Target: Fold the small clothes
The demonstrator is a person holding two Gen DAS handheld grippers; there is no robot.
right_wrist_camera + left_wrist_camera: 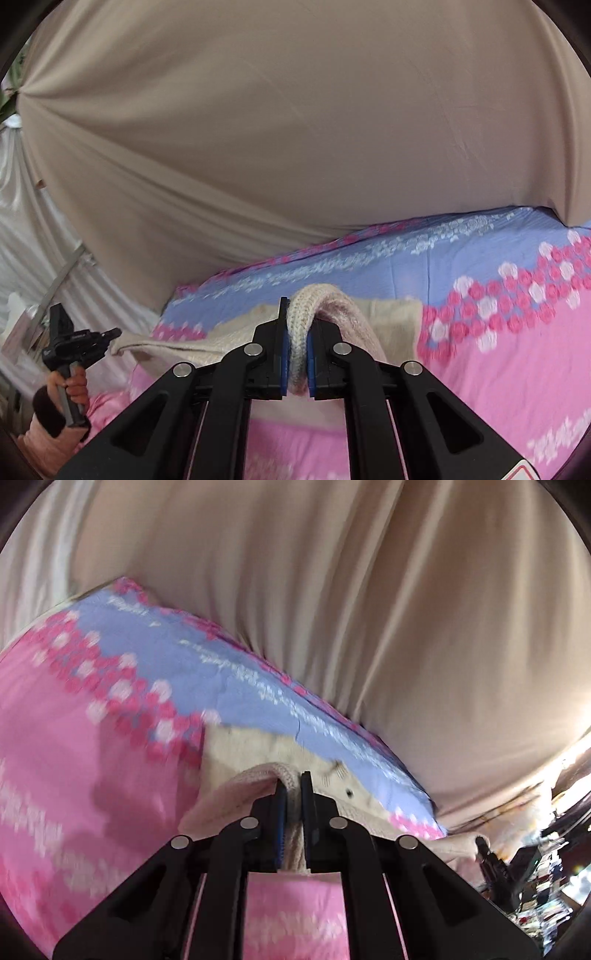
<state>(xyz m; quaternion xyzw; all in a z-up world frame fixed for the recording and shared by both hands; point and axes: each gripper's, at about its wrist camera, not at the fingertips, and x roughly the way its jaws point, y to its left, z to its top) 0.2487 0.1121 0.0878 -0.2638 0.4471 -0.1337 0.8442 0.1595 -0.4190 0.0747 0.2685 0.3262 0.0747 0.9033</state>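
Left wrist view: rides on the left black two-finger gripper [294,781], looking forward and down along its fingers, very near a cream knitted garment [255,753]. Pink-and-lilac floral bedsheet [92,738] fills lower left; beige draped curtain [332,590] above.

Right wrist view: same mount on the right black two-finger gripper [296,308], equally near. Both views share garment [236,332], bedsheet [498,350], curtain [295,129]; the left gripper [79,339] shows lower left.

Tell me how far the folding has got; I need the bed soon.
Done: both grippers have a grip on the cream knit garment; the left gripper and the right gripper each have their jaws shut on a bunched edge. In hand: those edges are raised above the pink and blue floral bedsheet, the rest trailing. Left: no finished fold shows yet, so folding and laying it flat remain.
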